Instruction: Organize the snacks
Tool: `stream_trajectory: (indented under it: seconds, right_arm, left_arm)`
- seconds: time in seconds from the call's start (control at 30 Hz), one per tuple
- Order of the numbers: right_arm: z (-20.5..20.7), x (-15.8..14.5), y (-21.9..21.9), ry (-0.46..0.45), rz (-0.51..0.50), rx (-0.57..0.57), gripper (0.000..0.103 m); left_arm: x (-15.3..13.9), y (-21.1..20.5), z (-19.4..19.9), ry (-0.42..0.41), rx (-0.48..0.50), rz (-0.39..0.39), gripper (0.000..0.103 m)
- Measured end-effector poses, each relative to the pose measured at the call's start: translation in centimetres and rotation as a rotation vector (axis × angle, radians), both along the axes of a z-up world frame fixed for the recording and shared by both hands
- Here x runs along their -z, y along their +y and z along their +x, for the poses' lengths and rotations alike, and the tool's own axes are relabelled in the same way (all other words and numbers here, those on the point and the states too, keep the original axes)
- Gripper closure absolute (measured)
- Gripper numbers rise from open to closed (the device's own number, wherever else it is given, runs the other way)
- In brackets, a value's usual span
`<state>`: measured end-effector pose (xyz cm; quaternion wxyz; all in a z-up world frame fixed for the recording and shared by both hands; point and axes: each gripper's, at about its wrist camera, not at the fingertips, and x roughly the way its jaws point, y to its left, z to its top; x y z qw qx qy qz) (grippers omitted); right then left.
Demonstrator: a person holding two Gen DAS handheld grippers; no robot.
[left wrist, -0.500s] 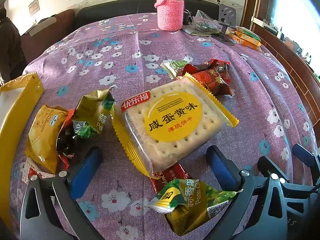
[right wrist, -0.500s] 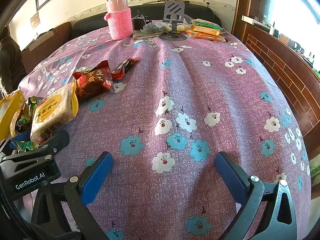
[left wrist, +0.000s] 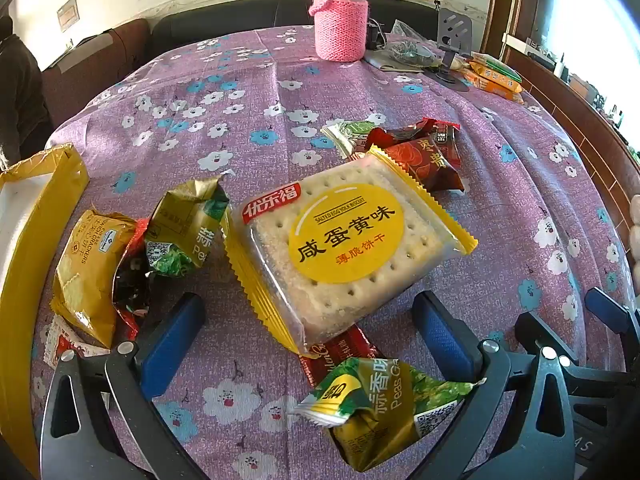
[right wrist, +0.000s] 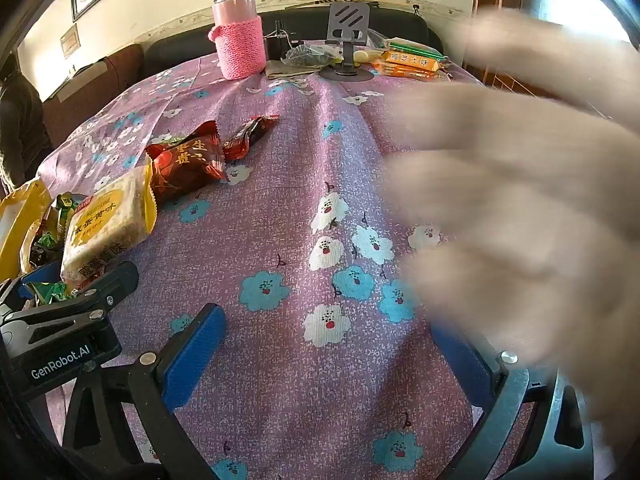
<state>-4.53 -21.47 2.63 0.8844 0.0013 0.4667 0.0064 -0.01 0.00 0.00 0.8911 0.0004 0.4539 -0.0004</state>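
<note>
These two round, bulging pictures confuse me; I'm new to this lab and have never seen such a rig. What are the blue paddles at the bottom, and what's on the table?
No robot here: a person holds a two-finger gripper in each hand, and a fisheye camera on each looks forward along its fingers. The blue paddles are those fingers. One picture is from the left gripper, the other from the right gripper. Both stand open and hold nothing. On the flowered tablecloth lie a salted egg yolk cracker pack, green pea packets, red snack packets and a yellow box; a pink flask stands at the far side. The pale blur in the right view is a hand close to the lens.
</note>
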Motion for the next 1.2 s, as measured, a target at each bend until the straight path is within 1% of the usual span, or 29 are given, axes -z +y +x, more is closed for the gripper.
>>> stream_trajectory:
  seconds: [0.13, 0.4, 1.2]
  right_arm:
    - [0.04, -0.07, 0.25, 0.000, -0.012, -0.005, 0.000]
    - [-0.05, -0.02, 0.15, 0.008, 0.008, -0.003, 0.000]
    - [0.11, -0.28, 0.33, 0.006, 0.009, -0.003, 0.000]
  left_arm:
    - [-0.01, 0.09, 0.01, 0.000, -0.006, -0.001, 0.000]
    - [0.00, 0.11, 0.01, 0.000, -0.006, -0.003, 0.000]
    - [0.00, 0.09, 0.01, 0.000, -0.006, -0.002, 0.000]
